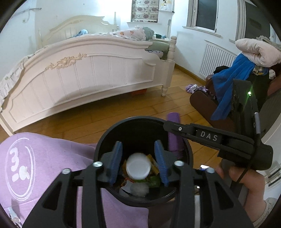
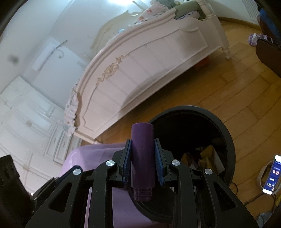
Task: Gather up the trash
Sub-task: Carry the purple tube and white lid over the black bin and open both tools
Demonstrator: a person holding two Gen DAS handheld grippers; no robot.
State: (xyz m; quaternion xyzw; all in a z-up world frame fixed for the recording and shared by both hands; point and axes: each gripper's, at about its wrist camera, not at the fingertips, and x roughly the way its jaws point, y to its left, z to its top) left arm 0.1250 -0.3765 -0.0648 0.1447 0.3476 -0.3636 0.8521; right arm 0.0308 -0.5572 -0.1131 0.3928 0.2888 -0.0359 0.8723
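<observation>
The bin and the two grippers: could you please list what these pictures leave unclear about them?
- Left wrist view: the white round item between the left gripper pads is blurred; touching or loose, I cannot tell.
- Right wrist view: the bin interior is dark; its contents are unreadable.
- Right wrist view: whether the right gripper pads press the purple tube.
- Right wrist view: the phone text is too small.

A white bed (image 1: 84, 73) with a carved gold ornament on its footboard stands on the wooden floor (image 1: 123, 112). Near it, a brown chair (image 1: 205, 105) carries blue cloth (image 1: 230, 84) and a pink pillow (image 1: 256, 50). A lit phone (image 2: 273, 175) leans at the right, and a white radiator (image 1: 214, 59) sits under the window (image 1: 205, 14).
</observation>
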